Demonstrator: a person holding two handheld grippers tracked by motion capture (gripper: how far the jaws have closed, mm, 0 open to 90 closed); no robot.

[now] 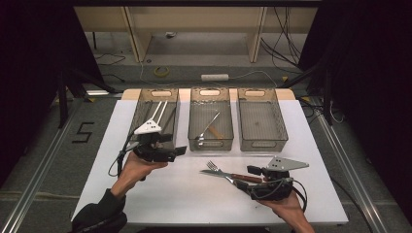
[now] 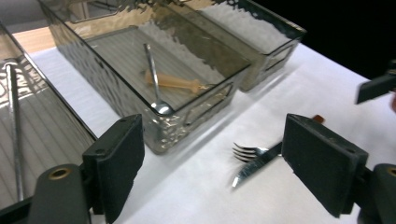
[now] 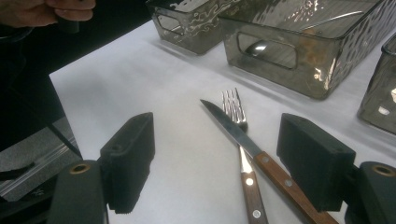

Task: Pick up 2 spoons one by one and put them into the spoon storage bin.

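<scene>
A wooden-handled knife point(image 1: 221, 174) and fork point(image 1: 212, 166) lie crossed on the white table point(image 1: 194, 204), tips pointing left. My right gripper point(image 1: 247, 178) is low at their handle ends. In the right gripper view it point(image 3: 217, 140) stands open, with the knife point(image 3: 233, 130) and fork point(image 3: 233, 105) between the jaws and no pad touching them. My left gripper point(image 1: 172, 145) hovers at the front of the left bin point(image 1: 156, 93). It point(image 2: 212, 140) is open and empty, looking toward the fork point(image 2: 247, 151) and knife point(image 2: 257, 165).
Three smoked clear bins stand in a row at the back. The left one holds thin metal rods point(image 1: 158, 110). In the middle bin point(image 1: 210, 92) lie a spoon point(image 1: 208, 127) and a wooden-handled piece point(image 1: 215, 132). The right bin point(image 1: 257, 92) looks bare.
</scene>
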